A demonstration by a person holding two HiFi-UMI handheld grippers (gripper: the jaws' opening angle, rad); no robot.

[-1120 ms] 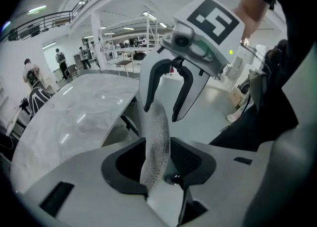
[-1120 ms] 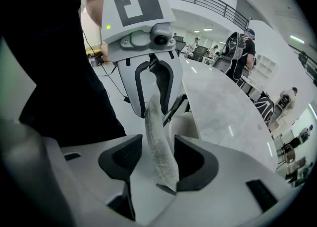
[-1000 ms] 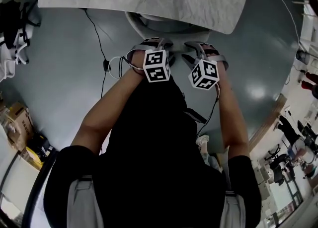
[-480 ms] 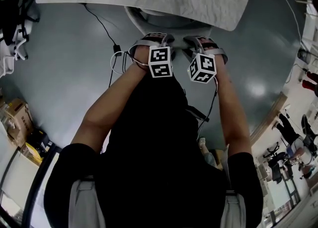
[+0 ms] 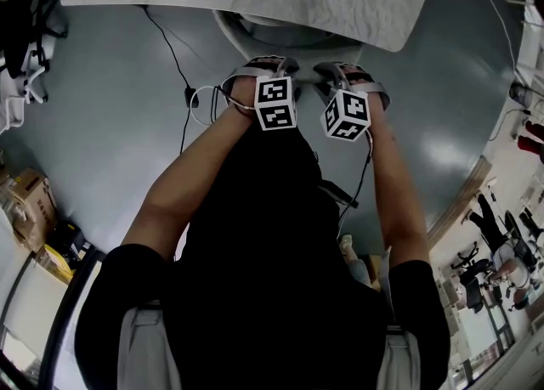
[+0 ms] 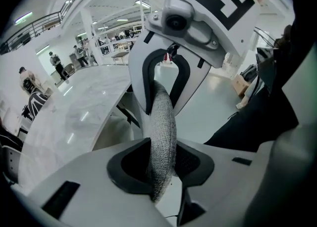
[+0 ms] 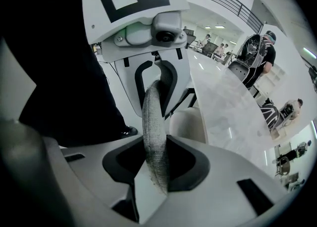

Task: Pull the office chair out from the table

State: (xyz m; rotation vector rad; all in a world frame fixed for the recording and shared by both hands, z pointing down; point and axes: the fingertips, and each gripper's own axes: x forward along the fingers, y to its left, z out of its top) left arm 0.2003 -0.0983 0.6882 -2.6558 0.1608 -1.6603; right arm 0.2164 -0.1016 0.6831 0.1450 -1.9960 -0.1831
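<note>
Left gripper (image 6: 161, 167) closing, jaws around chair (image 6: 163, 117), grey woven edge

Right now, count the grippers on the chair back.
2. The left gripper and the right gripper sit side by side astride the grey top edge of the chair back, jaws closing around it. None hidden.

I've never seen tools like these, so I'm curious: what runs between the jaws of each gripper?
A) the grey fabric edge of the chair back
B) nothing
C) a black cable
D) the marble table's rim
A: the grey fabric edge of the chair back passes between the jaws of the left gripper and of the right gripper, both closing on it.
</note>
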